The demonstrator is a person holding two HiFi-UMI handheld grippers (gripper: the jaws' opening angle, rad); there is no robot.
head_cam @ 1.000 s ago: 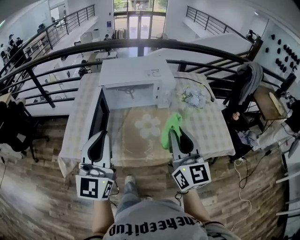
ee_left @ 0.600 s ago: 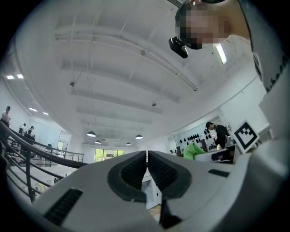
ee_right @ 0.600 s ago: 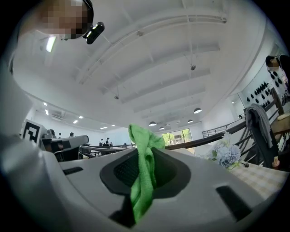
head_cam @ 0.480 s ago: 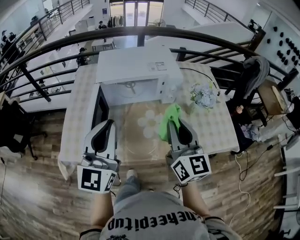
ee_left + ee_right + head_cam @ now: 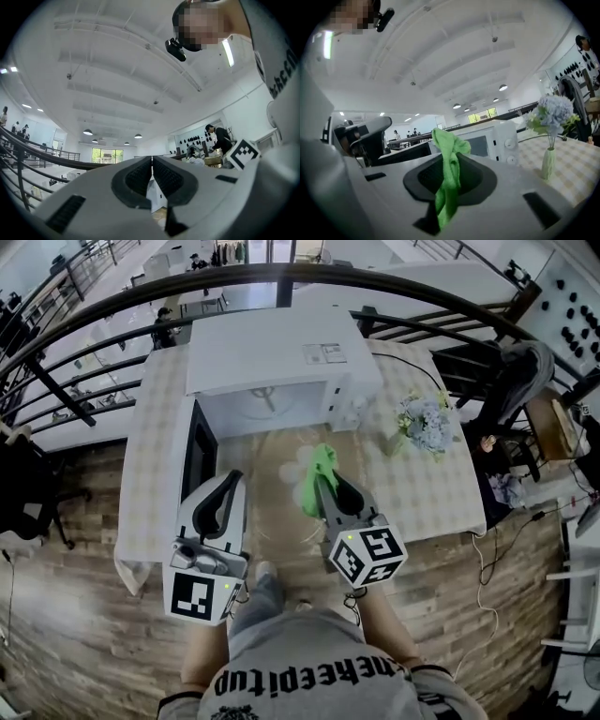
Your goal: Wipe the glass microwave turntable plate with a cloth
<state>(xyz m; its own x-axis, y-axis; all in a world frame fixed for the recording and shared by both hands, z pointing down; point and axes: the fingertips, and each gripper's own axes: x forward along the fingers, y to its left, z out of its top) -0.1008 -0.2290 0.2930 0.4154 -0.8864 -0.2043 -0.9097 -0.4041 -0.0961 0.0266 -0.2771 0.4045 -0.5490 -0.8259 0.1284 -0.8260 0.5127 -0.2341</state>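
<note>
The glass turntable plate (image 5: pixel 281 472) lies on the table in front of the open microwave (image 5: pixel 281 357); only a faint flower pattern shows between my grippers. My right gripper (image 5: pixel 322 486) is shut on a green cloth (image 5: pixel 317 470) and sits over the plate's right part. In the right gripper view the cloth (image 5: pixel 448 143) sticks up from between the jaws of the right gripper (image 5: pixel 449 164). My left gripper (image 5: pixel 228 486) is shut with nothing in it, beside the microwave door; in the left gripper view, the left gripper (image 5: pixel 151 180) points up at the ceiling.
The microwave door (image 5: pixel 197 460) hangs open to the left. A vase of pale flowers (image 5: pixel 424 423) stands on the checked tablecloth (image 5: pixel 412 493) to the right, and the vase of flowers (image 5: pixel 551 122) also shows beside the microwave (image 5: pixel 497 138). A dark railing (image 5: pixel 281 277) runs behind the table.
My right gripper has carried the green cloth left and forward, over the plate. The left gripper has edged forward along the microwave door. Both stay shut.
</note>
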